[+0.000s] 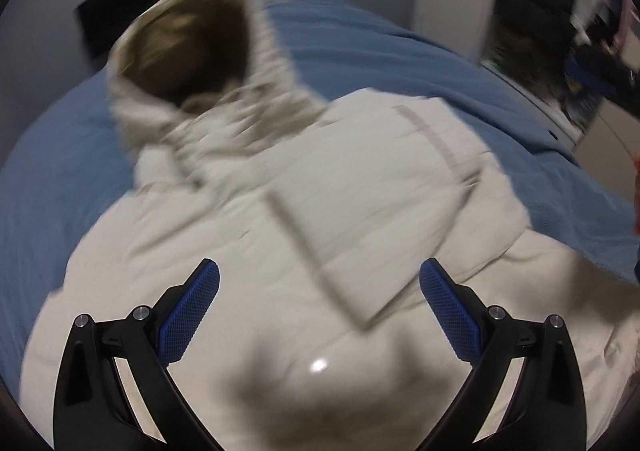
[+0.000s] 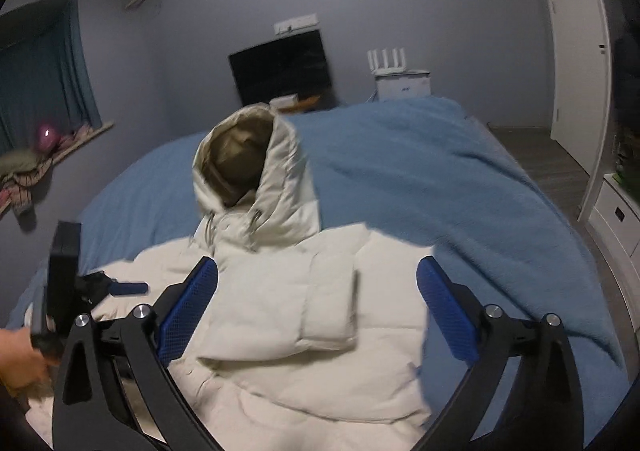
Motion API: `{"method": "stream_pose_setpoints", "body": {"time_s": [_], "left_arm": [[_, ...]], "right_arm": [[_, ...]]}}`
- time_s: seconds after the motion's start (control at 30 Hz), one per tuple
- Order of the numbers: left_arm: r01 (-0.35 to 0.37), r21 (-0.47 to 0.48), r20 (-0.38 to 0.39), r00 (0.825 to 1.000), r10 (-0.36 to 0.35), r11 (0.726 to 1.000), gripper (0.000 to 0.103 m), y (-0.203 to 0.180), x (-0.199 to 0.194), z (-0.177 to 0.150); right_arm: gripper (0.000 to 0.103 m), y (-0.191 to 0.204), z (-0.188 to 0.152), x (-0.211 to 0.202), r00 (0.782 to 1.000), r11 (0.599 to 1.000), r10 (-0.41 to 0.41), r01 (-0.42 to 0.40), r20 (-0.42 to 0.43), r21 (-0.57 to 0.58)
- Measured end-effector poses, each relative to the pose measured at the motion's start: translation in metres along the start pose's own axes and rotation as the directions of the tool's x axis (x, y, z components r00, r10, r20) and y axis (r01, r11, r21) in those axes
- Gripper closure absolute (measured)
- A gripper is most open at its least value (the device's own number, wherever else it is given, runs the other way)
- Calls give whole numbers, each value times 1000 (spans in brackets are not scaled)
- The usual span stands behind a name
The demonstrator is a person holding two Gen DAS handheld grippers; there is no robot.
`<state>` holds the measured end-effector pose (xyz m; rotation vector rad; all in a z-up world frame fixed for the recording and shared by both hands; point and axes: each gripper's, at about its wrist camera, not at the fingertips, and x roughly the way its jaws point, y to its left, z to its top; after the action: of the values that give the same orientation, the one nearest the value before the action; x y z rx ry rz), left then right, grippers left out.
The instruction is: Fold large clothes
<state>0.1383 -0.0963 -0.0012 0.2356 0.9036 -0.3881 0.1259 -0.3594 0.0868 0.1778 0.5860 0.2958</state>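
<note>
Now cream puffer jacket, sleeve folded across

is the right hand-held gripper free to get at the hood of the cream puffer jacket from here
Probably yes. The right hand-held gripper stands open and empty above the cream puffer jacket, and its brown-lined hood stands up straight ahead on the blue blanket, nothing between.

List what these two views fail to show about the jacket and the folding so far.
- Jacket hem: cut off by the bottom edge in both views, behind the tool arms.
- Left sleeve: right wrist view, hidden by the left tool.
- Seams, drawstrings: left wrist view, motion blur.
- Hood lining: right wrist view, too dark.
</note>
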Motion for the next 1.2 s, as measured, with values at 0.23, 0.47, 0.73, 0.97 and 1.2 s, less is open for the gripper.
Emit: {"method": "stream_pose_setpoints", "body": {"time_s": [0.23,0.47,0.73,0.97,1.2], "left_arm": [[68,133,-50,997,-62,989,8,-77,64,22],[-98,251,-43,993,113,963,46,-91,92,15],[-85,149,-22,996,89,985,86,-43,43,15],[-47,-62,-19,999,46,997,87,36,-19,-6],[-28,-304,-97,995,-1,952,78,111,-22,-44]], "right_arm": [[7,-50,4,-8,995,987,-82,73,62,140],[7,-62,1,2,996,984,-79,71,38,162],[7,-41,-10,18,996,993,-82,84,-30,79],[7,-13,-26,35,992,995,-93,90,-88,-31],[7,5,-44,53,985,996,-77,68,-154,-65]]}}
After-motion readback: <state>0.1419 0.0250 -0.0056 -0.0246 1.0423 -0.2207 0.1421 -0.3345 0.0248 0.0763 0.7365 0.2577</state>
